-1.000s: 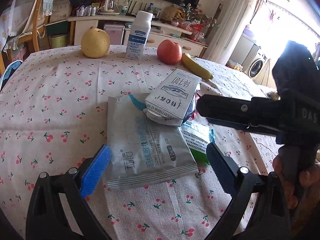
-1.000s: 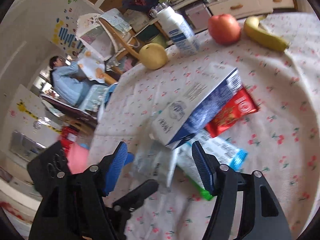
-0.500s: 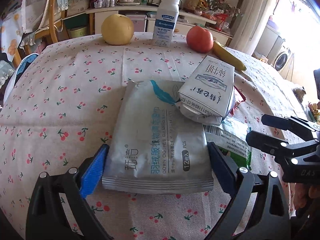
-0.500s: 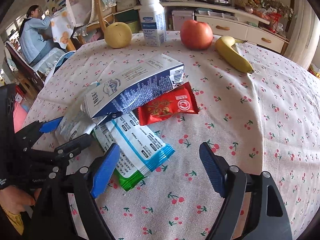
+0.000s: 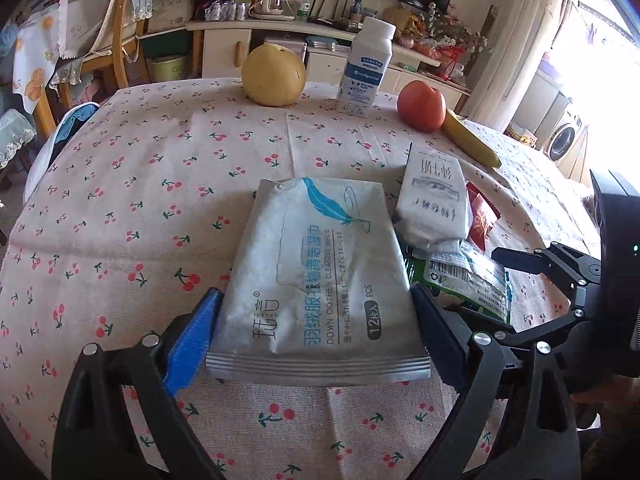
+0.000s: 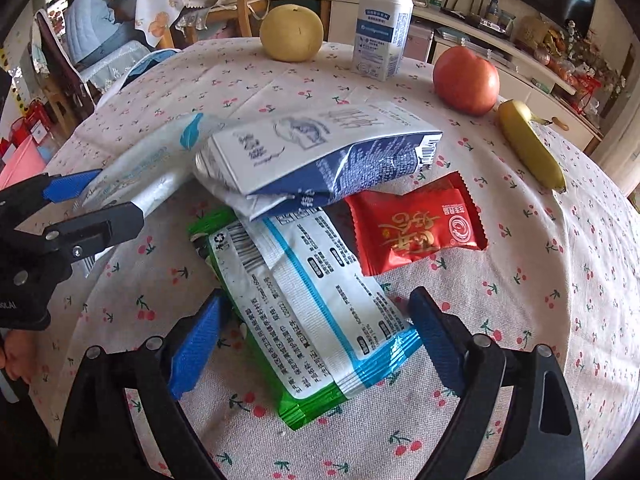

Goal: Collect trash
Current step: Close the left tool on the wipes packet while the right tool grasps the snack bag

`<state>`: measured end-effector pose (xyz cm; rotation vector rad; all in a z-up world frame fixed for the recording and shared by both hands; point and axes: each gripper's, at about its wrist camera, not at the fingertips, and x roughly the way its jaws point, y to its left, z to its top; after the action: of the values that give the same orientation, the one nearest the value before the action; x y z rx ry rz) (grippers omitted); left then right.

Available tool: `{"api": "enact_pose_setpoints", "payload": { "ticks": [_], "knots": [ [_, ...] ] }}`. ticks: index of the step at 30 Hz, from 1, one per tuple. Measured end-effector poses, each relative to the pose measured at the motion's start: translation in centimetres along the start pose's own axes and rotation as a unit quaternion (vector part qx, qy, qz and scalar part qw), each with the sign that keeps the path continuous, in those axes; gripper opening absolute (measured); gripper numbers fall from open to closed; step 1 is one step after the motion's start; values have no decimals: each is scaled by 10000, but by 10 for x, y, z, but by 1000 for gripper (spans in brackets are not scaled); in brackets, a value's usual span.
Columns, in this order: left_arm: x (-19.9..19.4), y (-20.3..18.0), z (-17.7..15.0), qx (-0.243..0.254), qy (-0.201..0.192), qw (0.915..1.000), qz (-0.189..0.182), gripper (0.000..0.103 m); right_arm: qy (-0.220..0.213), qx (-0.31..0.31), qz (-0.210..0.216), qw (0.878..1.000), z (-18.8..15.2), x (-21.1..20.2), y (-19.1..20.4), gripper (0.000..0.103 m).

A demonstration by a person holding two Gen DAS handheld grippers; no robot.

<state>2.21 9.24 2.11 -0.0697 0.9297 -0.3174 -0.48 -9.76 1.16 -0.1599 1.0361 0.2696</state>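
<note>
Blue pads on our left gripper (image 5: 314,338) stand wide apart on either side of the grey wipes pack (image 5: 316,276), which lies flat on the cherry-print cloth (image 5: 132,200); the pads sit just beside the pack's near corners, and we cannot tell whether they touch it. Our right gripper (image 6: 316,336) is spread just as wide around the near end of the blue-and-white wrapper (image 6: 316,304), which lies on top of a green wrapper (image 6: 304,408); neither finger has closed on it.

We see the trash heaped together mid-table. A crushed milk carton (image 6: 320,152) lies on its side across the far ends of both wrappers and overlaps the wipes pack's edge. A red sachet (image 6: 416,224) pokes out from under the carton, beside the blue-and-white wrapper.

Along the far edge of the table we have a pear (image 5: 274,74), an upright white bottle (image 5: 366,70), an apple (image 5: 421,106) and a banana (image 5: 470,142), all well apart from the heap. A person in blue (image 6: 98,16) sits beyond the table.
</note>
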Motion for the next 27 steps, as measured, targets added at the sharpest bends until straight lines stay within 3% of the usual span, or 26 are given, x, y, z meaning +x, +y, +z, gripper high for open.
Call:
{"api": "enact_pose_setpoints", "payload": {
  "ticks": [4, 6, 13, 18, 26, 27],
  "knots": [
    [-5, 8, 2, -94, -54, 9999, -90, 92, 1, 62, -7, 10000, 4, 2, 4, 85],
    [-7, 12, 3, -148, -83, 9998, -143, 92, 15, 115, -20, 9999, 5, 1, 4, 73],
    [-20, 26, 4, -290, -209, 9991, -213, 92, -13, 393, 14, 9992, 4, -5, 9, 58],
    [-36, 40, 2, -398, -376, 9983, -211, 93, -133, 927, 435, 9947, 2, -12, 13, 50],
    [-60, 63, -1, -491, -632, 9968, -85, 92, -292, 1098, 873, 9897, 1, -17, 47, 45],
    [-64, 65, -2, -483, -675, 9965, -70, 80, -303, 1091, 937, 9891, 1, -18, 53, 45]
  ]
}}
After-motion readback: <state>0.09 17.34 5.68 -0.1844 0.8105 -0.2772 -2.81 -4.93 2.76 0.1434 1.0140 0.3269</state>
